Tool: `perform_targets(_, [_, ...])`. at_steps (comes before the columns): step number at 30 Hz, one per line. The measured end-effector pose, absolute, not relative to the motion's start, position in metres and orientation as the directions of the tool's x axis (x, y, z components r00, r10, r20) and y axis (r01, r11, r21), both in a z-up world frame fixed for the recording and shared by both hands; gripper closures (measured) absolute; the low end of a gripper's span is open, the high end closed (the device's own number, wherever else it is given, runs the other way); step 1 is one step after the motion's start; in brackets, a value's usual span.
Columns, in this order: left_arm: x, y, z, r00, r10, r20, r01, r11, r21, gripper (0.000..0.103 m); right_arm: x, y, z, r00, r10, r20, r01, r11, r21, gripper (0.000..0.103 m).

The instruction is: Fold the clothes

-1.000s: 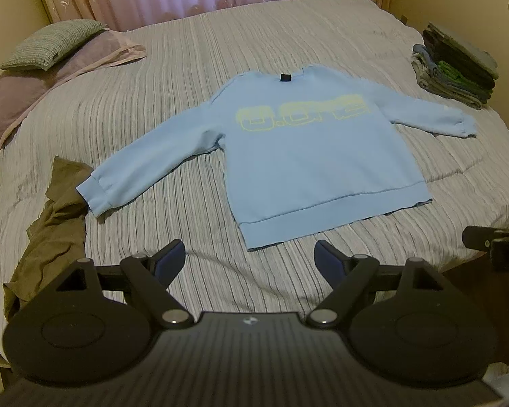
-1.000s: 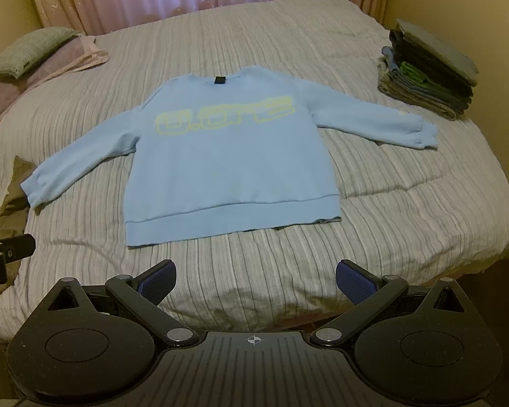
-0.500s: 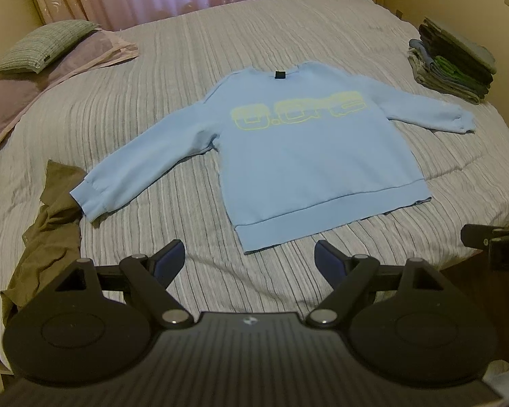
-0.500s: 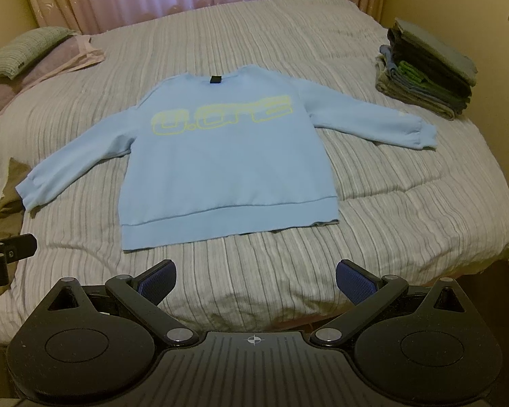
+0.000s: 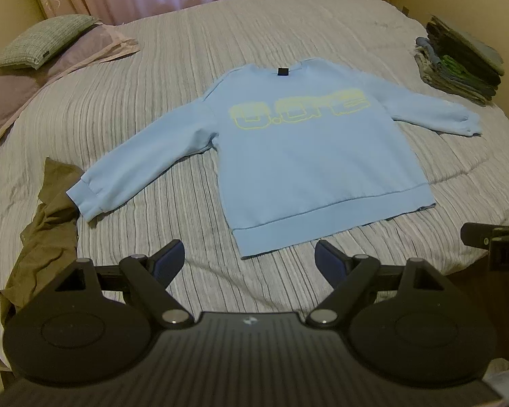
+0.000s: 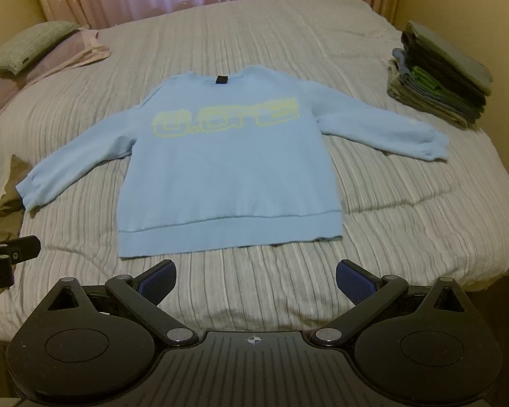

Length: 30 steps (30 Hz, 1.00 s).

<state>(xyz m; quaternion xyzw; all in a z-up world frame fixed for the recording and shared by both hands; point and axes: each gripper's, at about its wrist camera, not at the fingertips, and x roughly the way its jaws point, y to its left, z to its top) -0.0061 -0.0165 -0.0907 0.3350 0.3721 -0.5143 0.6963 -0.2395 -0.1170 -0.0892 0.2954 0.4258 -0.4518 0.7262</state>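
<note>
Olive-brown cloth sits crumpled at the left edge of the bed — one cuff of the sweatshirt touches it. Up in the far left corner, a green pillow rests on top of a mauve one. Moving across, the light blue sweatshirt lies flat in the middle of the striped bedcover, both sleeves spread outward, yellow-green lettering across the chest, a small dark tag at the neckline, hem nearest the cameras. Over on the right, near the wall, a stack of folded clothes stands just beyond the right sleeve's cuff.

Down low, the left gripper hangs over the near edge of the bed, jaws spread wide with nothing between them, short of the hem's left corner. The right gripper — also released, blue pads far apart and empty — sits just short of the hem's middle. Neither one touches the sweatshirt. Each camera catches the tip of the other gripper at its side edge.
</note>
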Motion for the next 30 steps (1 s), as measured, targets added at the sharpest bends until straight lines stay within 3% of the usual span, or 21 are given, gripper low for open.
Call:
perform_targets(20, [-0.042, -0.092, -0.097, 0.278, -0.419, -0.864, 0.888, 0.454, 0.065, 0.021, -0.271, -0.241, -0.095, 0.299, -0.342, -0.891, 0.809, 0.586, 0.046, 0.0])
perform_targets(30, [-0.045, -0.095, -0.122, 0.318, -0.34, -0.885, 0.769, 0.639, 0.031, 0.021, -0.297, -0.286, -0.113, 0.439, -0.251, -0.863, 0.768, 0.603, 0.215, 0.0])
